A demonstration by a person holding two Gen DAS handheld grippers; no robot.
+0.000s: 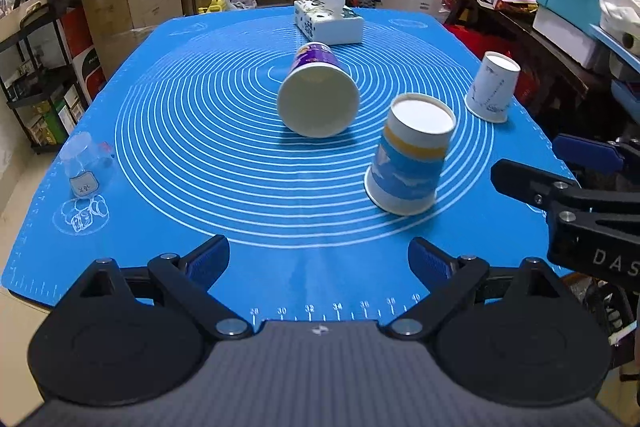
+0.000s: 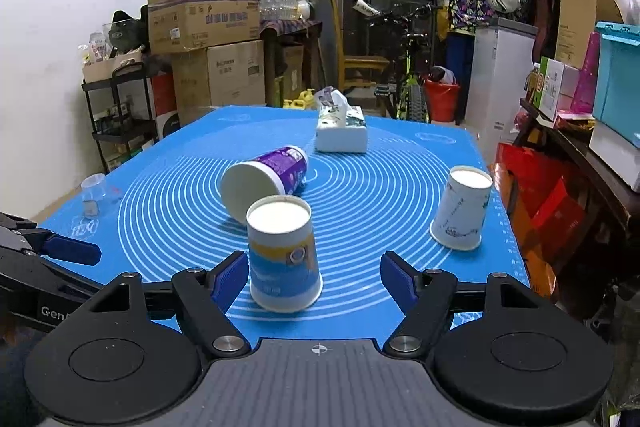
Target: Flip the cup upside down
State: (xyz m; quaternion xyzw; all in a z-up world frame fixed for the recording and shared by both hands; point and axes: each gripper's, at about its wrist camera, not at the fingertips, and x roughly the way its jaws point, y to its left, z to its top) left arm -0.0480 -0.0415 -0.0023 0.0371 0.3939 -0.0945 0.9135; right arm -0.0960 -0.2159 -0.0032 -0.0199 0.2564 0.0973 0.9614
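Note:
A purple paper cup (image 1: 318, 95) lies on its side on the blue mat (image 1: 200, 155), mouth toward me; it also shows in the right wrist view (image 2: 266, 179). A blue-and-yellow cup (image 1: 412, 155) stands upside down; in the right wrist view this cup (image 2: 282, 255) sits just ahead of my open right gripper (image 2: 314, 277), nearer its left finger, not touched. A white cup (image 1: 493, 87) stands upside down at the right, also in the right wrist view (image 2: 462, 213). My left gripper (image 1: 318, 261) is open and empty near the mat's front edge.
A tissue box (image 1: 329, 21) stands at the far middle of the mat. A small clear plastic cup (image 1: 85, 163) stands upside down at the left edge. Boxes, shelves and a bicycle surround the table. The right gripper (image 1: 560, 183) shows at the right of the left wrist view.

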